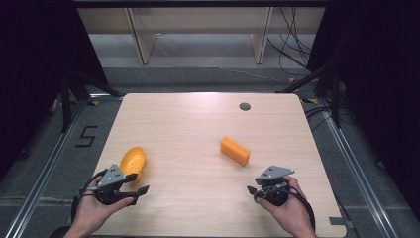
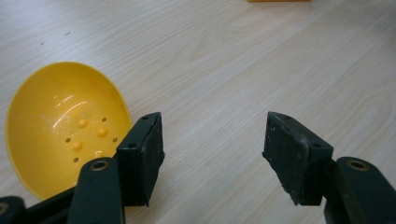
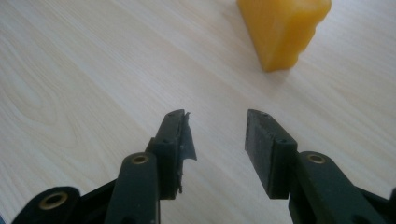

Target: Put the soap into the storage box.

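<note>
Centrally, the wooden table (image 1: 198, 129) carries everything. Left of the orange block (image 1: 235, 150) lies a yellow bowl (image 1: 132, 161); beside it the left gripper (image 1: 139, 183) gapes wide, while the right gripper (image 1: 251, 189), partly open and empty, likely lines up on the block.

On the table (image 1: 198, 148), a bowl (image 1: 132, 161) lies at the left and a block (image 1: 235, 150) right of centre. The two sit well apart.

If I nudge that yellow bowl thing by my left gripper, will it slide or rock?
The yellow bowl lies tilted on its rounded shell, so it would probably rock or spin. Its thin glossy plastic looks light and somewhat slippery. The left gripper is open beside it.
</note>
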